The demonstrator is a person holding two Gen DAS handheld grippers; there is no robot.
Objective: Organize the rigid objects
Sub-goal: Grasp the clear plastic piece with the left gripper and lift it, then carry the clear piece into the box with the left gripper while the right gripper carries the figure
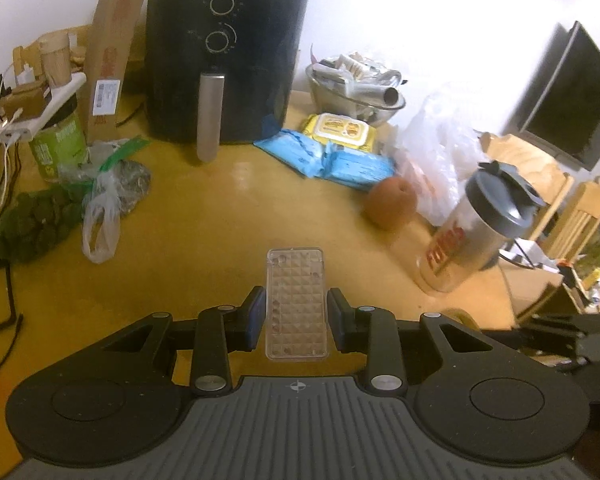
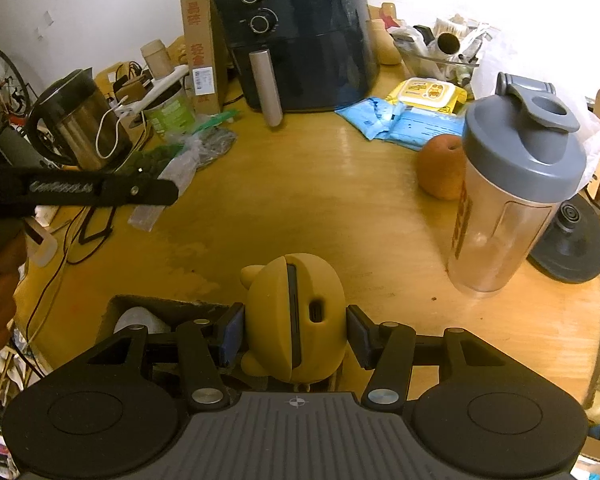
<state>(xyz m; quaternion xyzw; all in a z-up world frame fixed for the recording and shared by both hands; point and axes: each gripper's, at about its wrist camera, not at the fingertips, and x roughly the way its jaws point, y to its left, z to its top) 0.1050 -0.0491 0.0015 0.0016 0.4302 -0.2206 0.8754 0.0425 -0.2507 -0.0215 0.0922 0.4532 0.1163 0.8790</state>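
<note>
**Two light things in hand above the worktop**

The left gripper (image 1: 296,316) has its fingers pinching a clear phone case (image 1: 296,304) by its long edges. It looks light, thin and slippery, so hold it mid-length. The right gripper (image 2: 294,330) clamps a yellow rubbery case (image 2: 294,316) at its flanks; it looks soft-skinned and grippy. Beyond, the worktop (image 2: 300,200) carries a shaker bottle (image 2: 512,196) and an air fryer (image 2: 296,32).

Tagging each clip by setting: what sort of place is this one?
Most likely a home kitchen or dining table, cluttered: a black air fryer against the wall, an electric kettle, and a shaker bottle on the wooden tabletop.
</note>
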